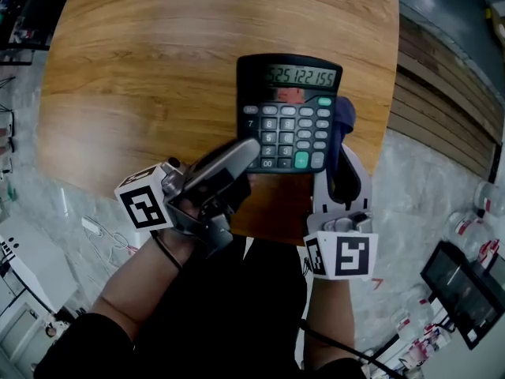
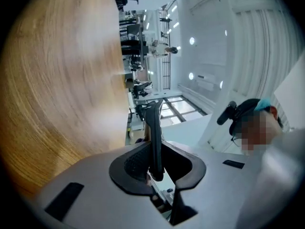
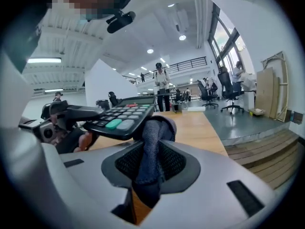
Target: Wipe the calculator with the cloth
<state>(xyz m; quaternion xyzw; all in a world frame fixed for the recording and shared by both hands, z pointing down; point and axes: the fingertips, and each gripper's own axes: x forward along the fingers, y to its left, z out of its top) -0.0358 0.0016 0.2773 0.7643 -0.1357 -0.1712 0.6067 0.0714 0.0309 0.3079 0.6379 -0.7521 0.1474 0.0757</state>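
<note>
A black calculator (image 1: 288,113) with a lit display is held tilted above the round wooden table (image 1: 158,69). My left gripper (image 1: 241,160) is shut on its lower left edge; in the left gripper view the calculator (image 2: 155,137) shows edge-on as a thin dark slab between the jaws of the left gripper (image 2: 155,168). My right gripper (image 1: 341,160) is shut on a dark blue cloth (image 1: 344,121) that lies against the calculator's right edge. In the right gripper view the cloth (image 3: 152,147) bunches up from the right gripper (image 3: 150,168) and touches the underside of the calculator (image 3: 121,116).
The table's near edge runs just under both grippers. A stepped wooden platform (image 1: 442,109) lies on the floor to the right, with a dark monitor (image 1: 461,290) nearer me. White equipment (image 1: 24,267) stands at lower left. People and office chairs are far off.
</note>
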